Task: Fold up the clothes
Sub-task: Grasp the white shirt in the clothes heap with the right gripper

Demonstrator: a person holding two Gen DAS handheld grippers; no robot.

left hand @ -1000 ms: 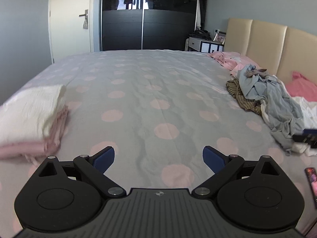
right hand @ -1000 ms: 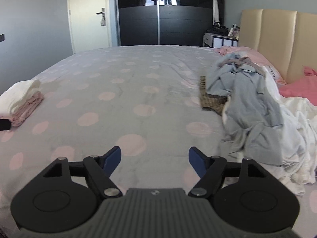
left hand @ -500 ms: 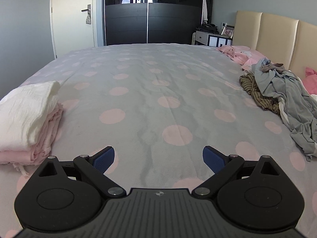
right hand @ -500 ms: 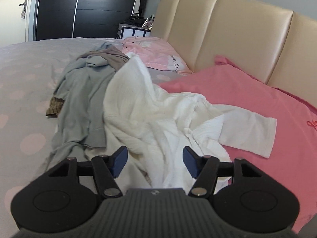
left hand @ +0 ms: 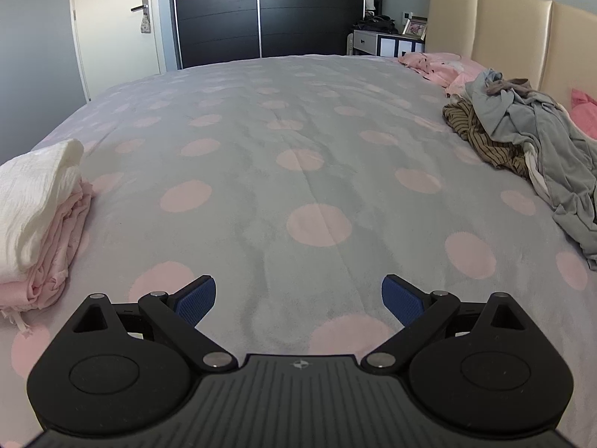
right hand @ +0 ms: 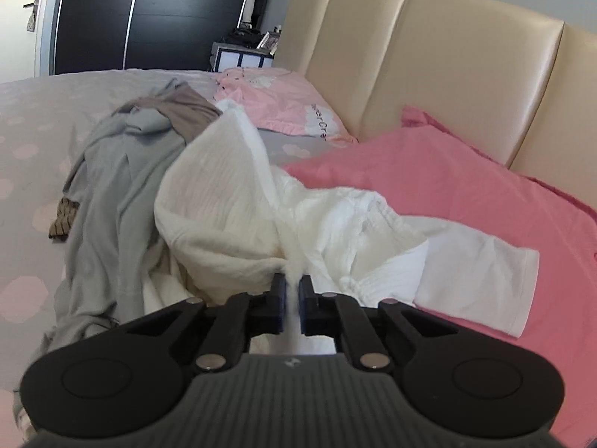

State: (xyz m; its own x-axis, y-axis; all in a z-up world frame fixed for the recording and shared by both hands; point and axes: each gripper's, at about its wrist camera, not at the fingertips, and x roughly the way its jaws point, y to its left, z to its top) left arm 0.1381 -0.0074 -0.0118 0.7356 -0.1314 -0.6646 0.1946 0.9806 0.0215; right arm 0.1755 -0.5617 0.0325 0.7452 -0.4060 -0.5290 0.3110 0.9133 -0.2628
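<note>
right tool (right hand: 293, 304) pinching fold of white garment (right hand: 231, 216) at lower centre of right view, jaws just closed on it. garment runs up-frame away from tool, over grey clothes (right hand: 112, 186). left tool (left hand: 298, 300) spread, empty, over bare bed (left hand: 298, 149); right hand nearer.

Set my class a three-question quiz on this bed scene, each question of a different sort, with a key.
1. True or false: the right gripper is shut on the white garment.
2. Which lies on top of the folded stack? A) grey garment B) white cloth C) striped garment
3. Fill in: the left gripper hovers open over the ____ bedspread.

Key: 1 true. 2 B: the white cloth tops the pink one. 3 dotted.
</note>
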